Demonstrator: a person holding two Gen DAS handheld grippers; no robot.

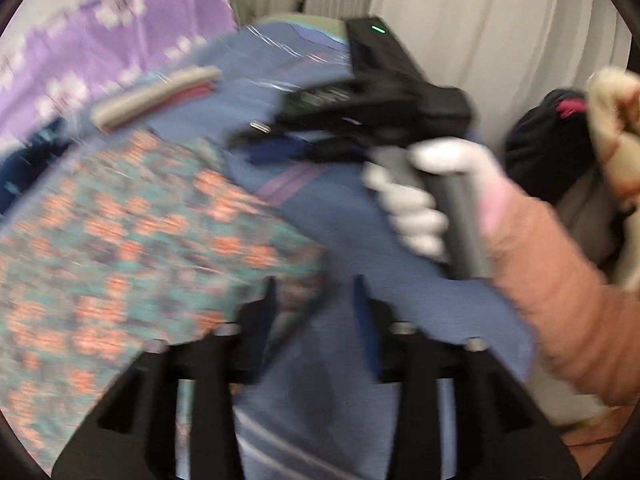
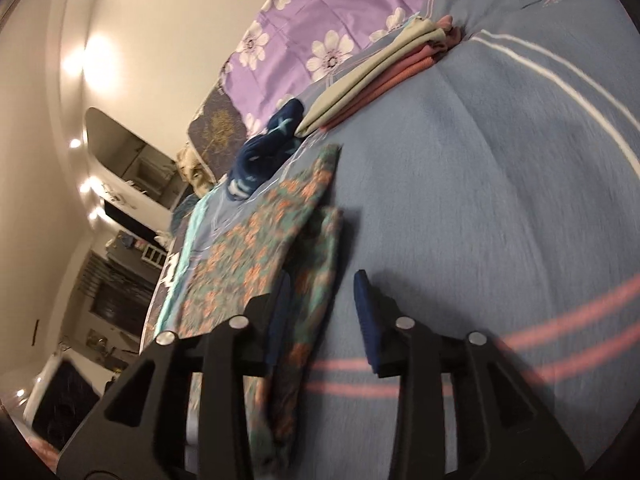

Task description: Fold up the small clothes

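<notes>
A teal cloth with orange flowers lies folded flat on the blue bedspread. My left gripper hovers over its right corner, jaws apart, nothing pinched. My right gripper shows in the left wrist view as a black tool held by a white-gloved hand beyond the cloth. In the right wrist view the right gripper is open. The floral cloth's near edge runs down beside its left finger, and the pads do not press on it.
A folded grey and pink stack lies farther up the bedspread, with a crumpled dark blue garment beside it. A purple flowered sheet covers the bed's head. Dark and cream clothes are piled at the right by white curtains.
</notes>
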